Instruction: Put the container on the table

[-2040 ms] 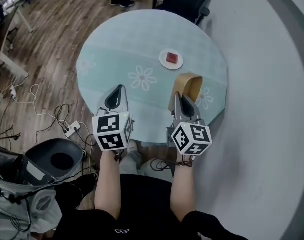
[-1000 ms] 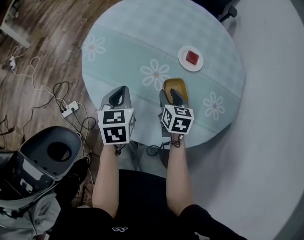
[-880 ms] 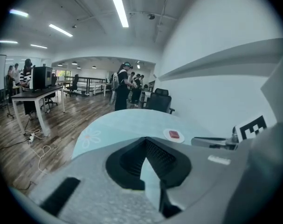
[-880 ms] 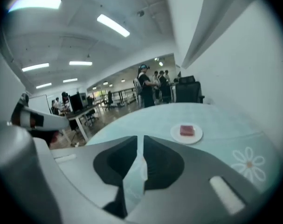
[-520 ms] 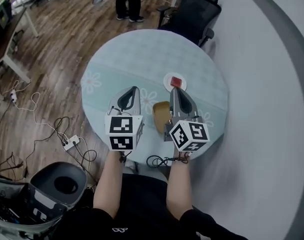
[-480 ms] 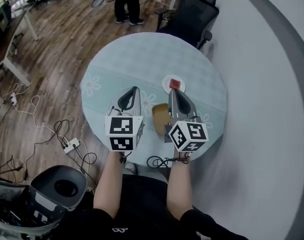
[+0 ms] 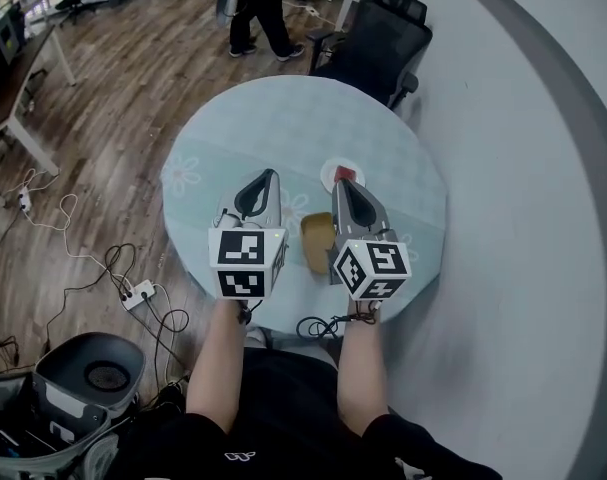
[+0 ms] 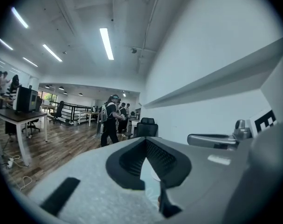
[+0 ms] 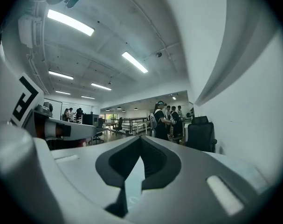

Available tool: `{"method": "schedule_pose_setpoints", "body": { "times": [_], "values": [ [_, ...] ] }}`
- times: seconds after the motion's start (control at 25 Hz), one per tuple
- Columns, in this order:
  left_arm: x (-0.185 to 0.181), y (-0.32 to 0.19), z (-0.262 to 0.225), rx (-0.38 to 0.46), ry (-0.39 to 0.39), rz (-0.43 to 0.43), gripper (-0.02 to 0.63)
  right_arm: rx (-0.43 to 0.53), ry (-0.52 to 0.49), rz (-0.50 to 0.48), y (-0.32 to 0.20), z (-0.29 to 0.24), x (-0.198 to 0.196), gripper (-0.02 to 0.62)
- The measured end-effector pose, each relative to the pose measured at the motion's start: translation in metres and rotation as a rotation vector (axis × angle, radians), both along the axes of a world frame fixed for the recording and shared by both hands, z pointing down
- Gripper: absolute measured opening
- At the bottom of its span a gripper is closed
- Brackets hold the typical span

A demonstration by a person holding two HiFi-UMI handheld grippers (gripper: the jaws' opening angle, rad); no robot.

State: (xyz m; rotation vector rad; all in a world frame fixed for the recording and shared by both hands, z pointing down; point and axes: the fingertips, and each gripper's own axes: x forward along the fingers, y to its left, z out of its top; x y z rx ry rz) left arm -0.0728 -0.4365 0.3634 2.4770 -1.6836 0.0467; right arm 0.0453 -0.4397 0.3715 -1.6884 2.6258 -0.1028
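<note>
Head view, round floral table (image 7: 283,128), tan container (image 7: 316,241)

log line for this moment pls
container: on table, between the two grippers, not held | left gripper: shut, empty | right gripper: shut, empty

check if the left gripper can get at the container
Probably yes: the container lies on the table just right of the left gripper, nothing between them. Its shut jaws must open first.
</note>
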Motion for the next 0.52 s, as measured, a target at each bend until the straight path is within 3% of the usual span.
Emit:
{"method": "schedule_pose_setpoints", "body": {
  "times": [0.52],
  "values": [
    [-0.014,0.003,-0.010,0.025,-0.002,-0.019,0.000,0.005,0.021,-0.024,-0.001,-0.008,-0.015,0.011]
  ]
}}
